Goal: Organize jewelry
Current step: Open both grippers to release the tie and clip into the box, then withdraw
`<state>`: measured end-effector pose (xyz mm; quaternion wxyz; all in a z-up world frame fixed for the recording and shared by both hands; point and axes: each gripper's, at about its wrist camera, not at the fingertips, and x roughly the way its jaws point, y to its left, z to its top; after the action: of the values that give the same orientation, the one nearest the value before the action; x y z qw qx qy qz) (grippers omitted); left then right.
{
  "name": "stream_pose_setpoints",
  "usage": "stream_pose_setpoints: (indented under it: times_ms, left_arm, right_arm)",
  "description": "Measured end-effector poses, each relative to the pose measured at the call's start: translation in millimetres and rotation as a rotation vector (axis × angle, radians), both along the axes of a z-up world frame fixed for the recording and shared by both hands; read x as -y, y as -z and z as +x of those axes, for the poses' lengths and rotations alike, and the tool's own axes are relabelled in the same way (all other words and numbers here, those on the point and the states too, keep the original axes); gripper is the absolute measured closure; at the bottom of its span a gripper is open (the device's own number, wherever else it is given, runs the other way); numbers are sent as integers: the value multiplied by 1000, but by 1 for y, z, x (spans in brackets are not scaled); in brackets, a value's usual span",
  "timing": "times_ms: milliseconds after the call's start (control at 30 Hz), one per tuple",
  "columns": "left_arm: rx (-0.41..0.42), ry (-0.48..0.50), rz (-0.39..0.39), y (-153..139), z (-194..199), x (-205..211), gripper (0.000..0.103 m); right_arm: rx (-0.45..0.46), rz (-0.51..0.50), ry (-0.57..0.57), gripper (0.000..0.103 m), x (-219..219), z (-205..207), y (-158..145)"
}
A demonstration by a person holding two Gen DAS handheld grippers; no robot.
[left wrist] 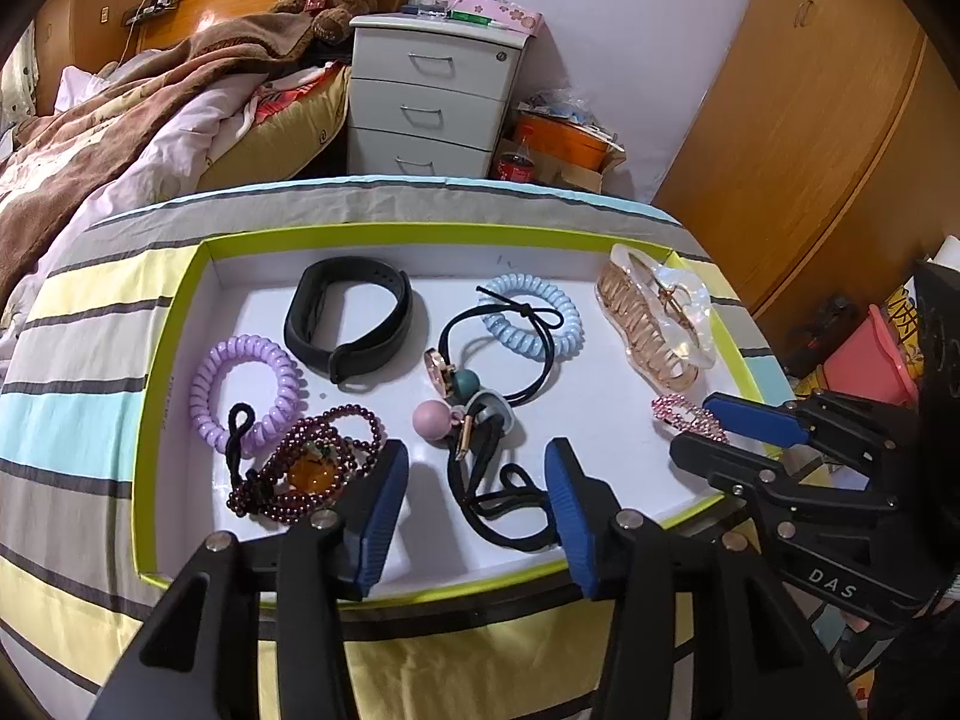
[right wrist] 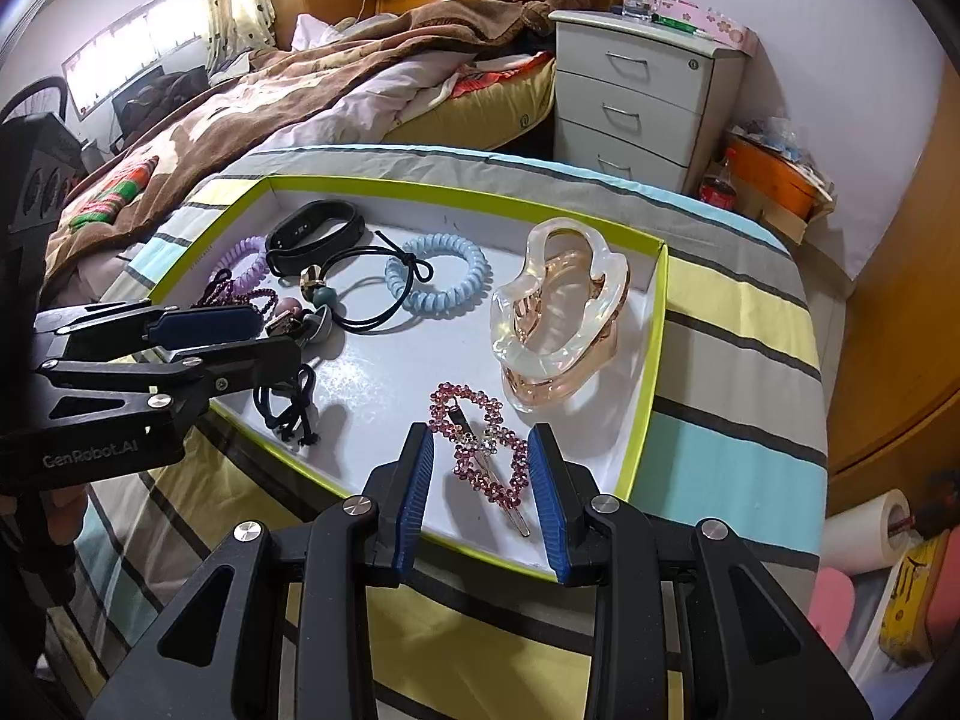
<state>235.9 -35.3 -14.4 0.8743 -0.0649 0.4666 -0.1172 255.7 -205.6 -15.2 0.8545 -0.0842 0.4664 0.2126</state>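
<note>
A shallow white tray with a lime rim sits on a striped-cloth worktop and holds all the jewelry. At the far right lies the clear peach claw clip; along the far side rest a black wristband and a blue coil tie, with a purple coil tie at the left. Toward the near left is a dark red bead bracelet, and in the middle a tangle of black elastic ties with charms. Smallest is the pink rhinestone hair clip at the near right edge.

The left gripper stands open over the black elastic loop, holding nothing. The right gripper straddles the pink clip, its jaws partly apart; whether the pads already press it I cannot tell.

The step in hand looks like taking that clip. It is flat and thin, so the pads should meet its beaded sides low against the tray floor, squarely, and lift slowly so it does not twist out.
</note>
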Motion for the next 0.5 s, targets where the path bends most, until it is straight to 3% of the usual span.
stream_pose_setpoints:
  times_ms: [133, 500]
  left_arm:
    - [5, 0, -2, -2, -1, 0, 53]
    - [11, -7, 2, -7, -4, -3, 49]
  right_arm:
    - [-5, 0, 8, 64, 1, 2, 0]
    - [-7, 10, 20, 63, 1, 1, 0]
